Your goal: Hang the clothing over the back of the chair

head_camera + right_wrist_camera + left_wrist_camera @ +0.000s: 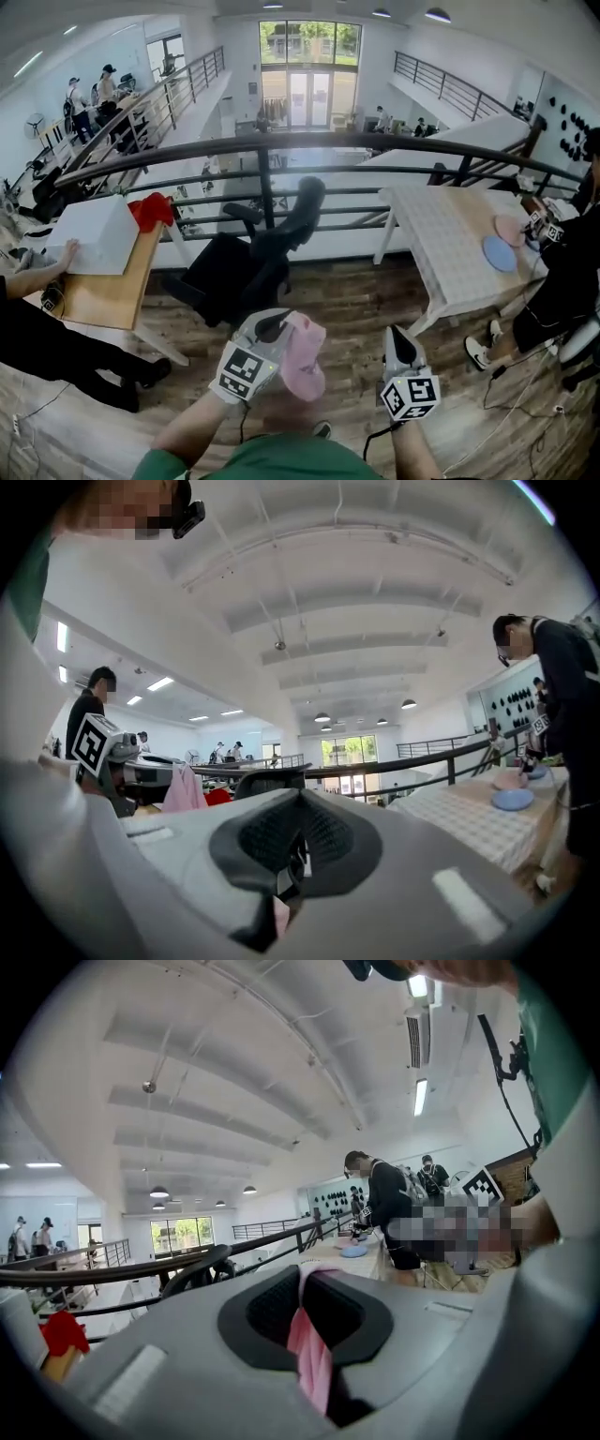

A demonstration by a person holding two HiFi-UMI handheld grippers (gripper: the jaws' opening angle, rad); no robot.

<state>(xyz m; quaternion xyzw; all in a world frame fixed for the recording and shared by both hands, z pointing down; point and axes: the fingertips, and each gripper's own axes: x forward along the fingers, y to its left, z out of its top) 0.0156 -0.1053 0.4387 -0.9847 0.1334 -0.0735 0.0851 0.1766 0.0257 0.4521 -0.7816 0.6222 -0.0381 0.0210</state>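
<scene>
A: Where is the soft pink cloth garment (305, 356)?

B: It is bunched up and hanging from the left gripper (274, 325), low in the head view, above the wooden plank floor (356, 291). The black office chair (272, 248) stands just beyond it, in front of the dark metal railing (375, 150), and the garment is not touching the chair.

A: And is the left gripper really gripping it?

B: Yes. In the left gripper view the two jaws are pressed onto a pink fold (311, 1354) that runs down between them (the fabric fills the narrow gap).

A: What about the right gripper (401, 349)?

B: It is held just beside the left one, clear of the garment in the head view. In the right gripper view its jaws (295, 846) meet with no gap. A small pinkish scrap shows low at their base, and I cannot tell what it is.

A: Can the right gripper view see the garment?

B: Yes, it hangs at the left (183, 789), with the chair's back (267, 782) beside it.
</scene>
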